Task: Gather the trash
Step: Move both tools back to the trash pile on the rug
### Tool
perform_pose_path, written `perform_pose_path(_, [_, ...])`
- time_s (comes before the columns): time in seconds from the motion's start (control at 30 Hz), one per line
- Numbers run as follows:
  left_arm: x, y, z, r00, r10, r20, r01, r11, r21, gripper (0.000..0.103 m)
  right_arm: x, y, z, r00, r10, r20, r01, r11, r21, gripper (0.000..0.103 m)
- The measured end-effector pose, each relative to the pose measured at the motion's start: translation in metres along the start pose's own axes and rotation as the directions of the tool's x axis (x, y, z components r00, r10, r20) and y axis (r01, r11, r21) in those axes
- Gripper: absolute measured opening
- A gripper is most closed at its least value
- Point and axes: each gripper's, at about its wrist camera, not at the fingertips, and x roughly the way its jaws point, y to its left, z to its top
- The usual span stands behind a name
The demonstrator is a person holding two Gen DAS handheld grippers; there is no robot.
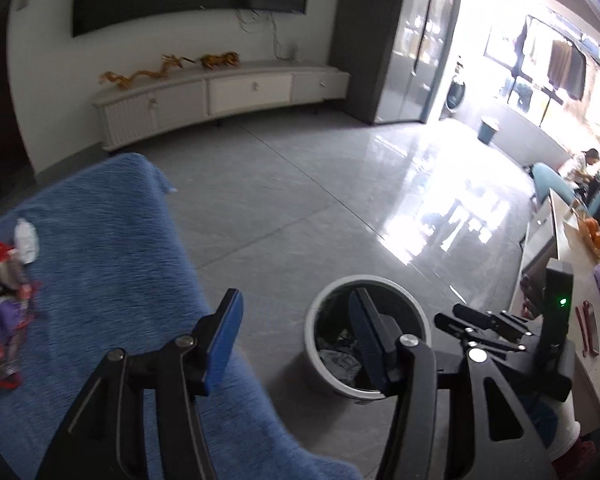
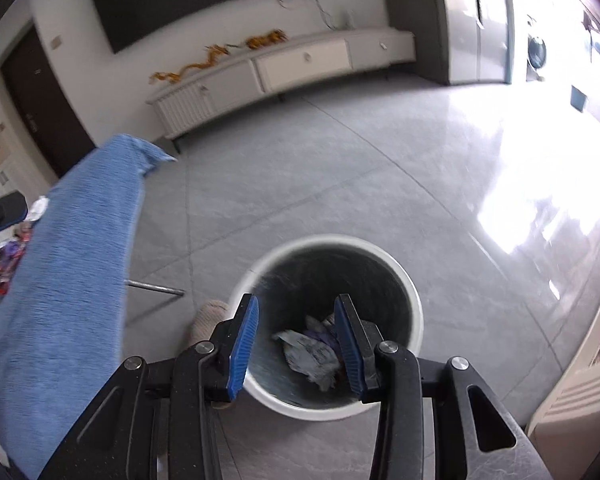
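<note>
On the blue cloth of the table [image 1: 112, 240], at its far left side, lies the remaining trash [image 1: 4, 304]: a heap of crumpled wrappers in red, purple and silver, with one white scrap [image 1: 26, 238] just beside it. I judge these pieces to be very light and soft, thin foil or plastic film that bends at any touch and may slip out of a weak grip. It seems best to pinch a wrapper at a thick crumpled fold, not at a flat edge, and to take one piece at a time, because a loose neighbour can fall off on the way.

Beside the table, on the grey floor, stands the bin [image 2: 414, 320], round, with a pale rim and a dark inside. It already holds some crumpled paper and wrappers [image 2: 312, 354] at the bottom, and much room is left.

The right gripper [image 2: 296, 340] hangs directly above the bin mouth; its fingers [image 2: 244, 340] are spread apart and nothing is between them. The left gripper [image 1: 292, 336] is over the table edge, near the bin, its fingers also apart and holding nothing, well apart from the heap.
</note>
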Motion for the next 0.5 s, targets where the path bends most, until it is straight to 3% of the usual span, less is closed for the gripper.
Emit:
perform_pose_path(0.23, [-0.078, 0.064, -0.027, 0.982, 0.153, 0.109, -0.142, 0.985, -0.097, 0.061, -0.042, 0.071, 0.021, 0.993, 0.080, 0.090, -0.069, 0.991, -0.118, 0.041])
perform_pose_path(0.5, [-0.163, 0.138, -0.069, 0.917, 0.344, 0.200, -0.298, 0.927, -0.227, 0.063, -0.077, 0.156, 0.027, 0.975, 0.179, 0.132, -0.142, 0.957, -0.254, 0.045])
